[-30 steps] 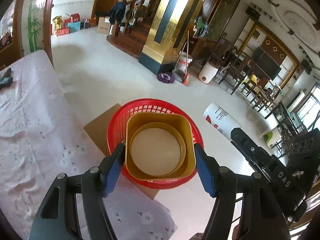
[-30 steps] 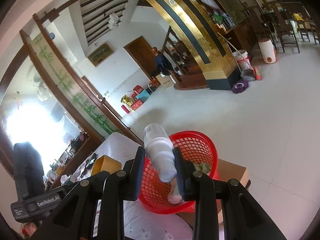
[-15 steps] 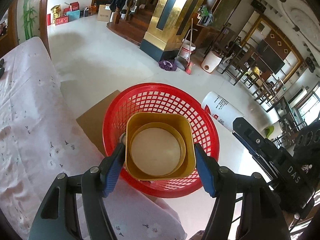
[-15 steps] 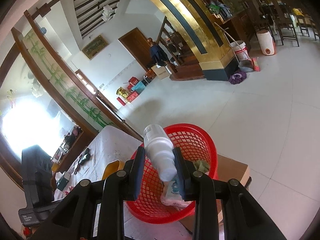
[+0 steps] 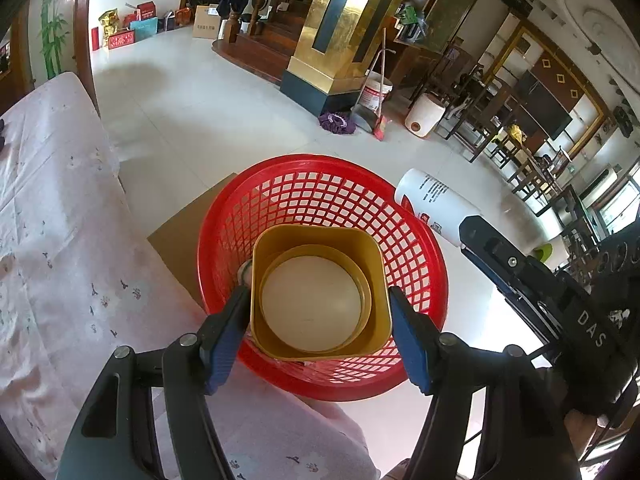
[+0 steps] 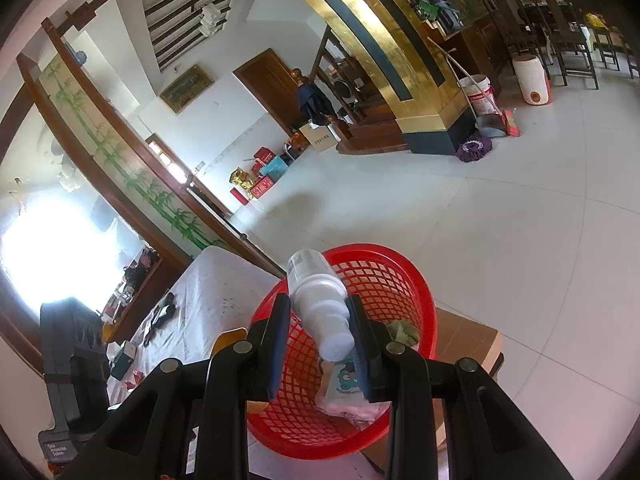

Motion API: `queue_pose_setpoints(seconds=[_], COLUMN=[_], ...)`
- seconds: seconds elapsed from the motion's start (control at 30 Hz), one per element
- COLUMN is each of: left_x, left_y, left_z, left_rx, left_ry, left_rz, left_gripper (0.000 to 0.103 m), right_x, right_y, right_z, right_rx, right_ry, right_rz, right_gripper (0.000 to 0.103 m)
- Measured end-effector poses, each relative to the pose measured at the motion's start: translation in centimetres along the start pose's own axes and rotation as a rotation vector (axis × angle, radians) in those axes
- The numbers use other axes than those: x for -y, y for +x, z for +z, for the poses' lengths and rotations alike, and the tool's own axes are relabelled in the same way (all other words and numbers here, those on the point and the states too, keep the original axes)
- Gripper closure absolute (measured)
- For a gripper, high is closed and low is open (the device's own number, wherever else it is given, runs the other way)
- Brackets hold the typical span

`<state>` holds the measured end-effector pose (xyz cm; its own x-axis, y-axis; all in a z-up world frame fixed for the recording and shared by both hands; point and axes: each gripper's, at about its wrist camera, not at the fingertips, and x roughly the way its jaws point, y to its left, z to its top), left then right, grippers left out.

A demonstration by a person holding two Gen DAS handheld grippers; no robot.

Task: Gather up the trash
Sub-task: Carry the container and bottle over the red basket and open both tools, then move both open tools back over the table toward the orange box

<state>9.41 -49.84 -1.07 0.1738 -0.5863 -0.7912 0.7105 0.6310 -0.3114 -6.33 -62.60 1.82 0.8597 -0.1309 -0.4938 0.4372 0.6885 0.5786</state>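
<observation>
My left gripper (image 5: 318, 304) is shut on a gold square tin (image 5: 318, 292), bottom towards the camera, held over the mouth of a red mesh basket (image 5: 320, 196). My right gripper (image 6: 320, 320) is shut on a white plastic bottle (image 6: 316, 292), cap end towards the camera, held over the near rim of the same basket (image 6: 384, 276). The bottle also shows in the left wrist view (image 5: 436, 208) just beyond the basket's right rim. Inside the basket lie a printed wrapper (image 6: 344, 384) and a crumpled green scrap (image 6: 402, 330).
The basket stands on a cardboard box (image 6: 468, 340) on the white tiled floor, against a table with a pale floral cloth (image 5: 48, 240). Small dark items lie on the table (image 6: 162, 312). A gold pillar (image 5: 332, 40), bucket, broom and chairs stand far behind.
Both grippers have moved forward toward the basket, which has grown larger in both views. The tin now sits well over the basket's mouth. Both grips are unchanged.
</observation>
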Motion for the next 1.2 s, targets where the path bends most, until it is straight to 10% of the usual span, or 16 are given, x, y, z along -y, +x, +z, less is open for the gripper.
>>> queue_pose_setpoints(seconds=[0.4,1.2], left_x=[-0.8,-10.1], left_y=[-2.2,-29.2], left_z=[-1.1,-16.4], left_rx=[0.055,0.495], left_ry=[0.012,-0.183], left_rz=[0.060,0.395], left_gripper=[0.024,0.013], right_x=[-0.5,-22.0], right_y=[-1.6,-10.5], right_z=[0.1,-8.4], right_rx=[0.010,0.047], right_ry=[0.042,-0.361], right_rz=[0.024,0.272], right_gripper=[0.043,0.020])
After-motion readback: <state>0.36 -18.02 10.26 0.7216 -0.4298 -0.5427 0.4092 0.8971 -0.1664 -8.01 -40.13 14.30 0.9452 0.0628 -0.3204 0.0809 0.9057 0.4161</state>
